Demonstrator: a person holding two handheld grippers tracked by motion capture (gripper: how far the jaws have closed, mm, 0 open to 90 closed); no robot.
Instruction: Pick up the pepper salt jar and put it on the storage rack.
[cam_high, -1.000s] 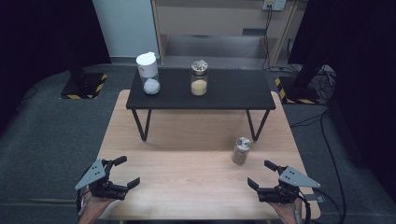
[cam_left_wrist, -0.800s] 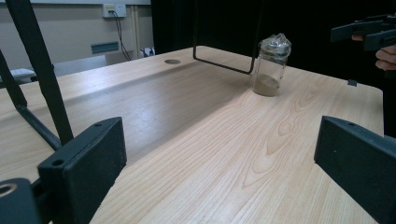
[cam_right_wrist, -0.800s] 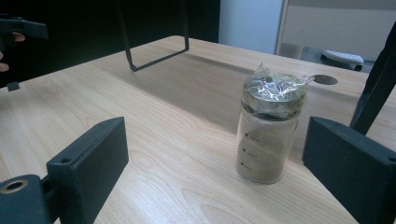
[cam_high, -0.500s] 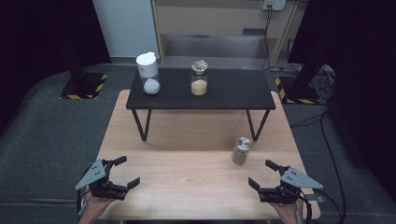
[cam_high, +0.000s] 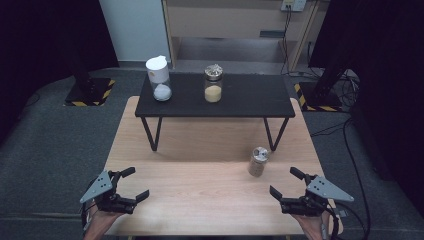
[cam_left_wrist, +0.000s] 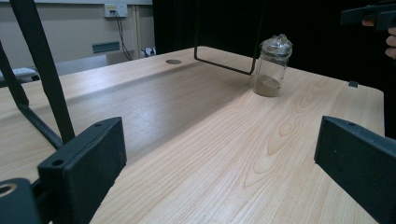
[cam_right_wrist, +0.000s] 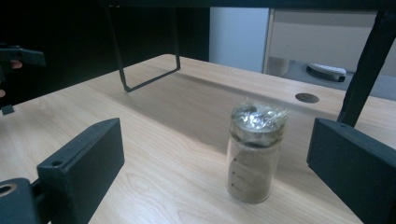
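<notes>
**Both tongs wide apart, jar sitting free near the desk's right edge**

Versus a second ago: little is changing. Right gripper (cam_high: 289, 189) jaws have just been opening a bit further, nothing between the pads. Left gripper (cam_high: 132, 183) is holding place at the near left corner, jaws apart, gripping nothing.

Jar (cam_high: 258, 162) is standing upright on the desk (cam_high: 200, 200), near the right edge, just ahead of the right gripper and beside the black shelf's (cam_high: 250, 100) right leg.

The right gripper view is showing the jar's crinkled foil-like cap and brownish fill about halfway up; probably powder, hard to tell. High view is adding two more jars on the shelf: white-lidded (cam_high: 159, 78) and tan-filled (cam_high: 213, 83).
</notes>
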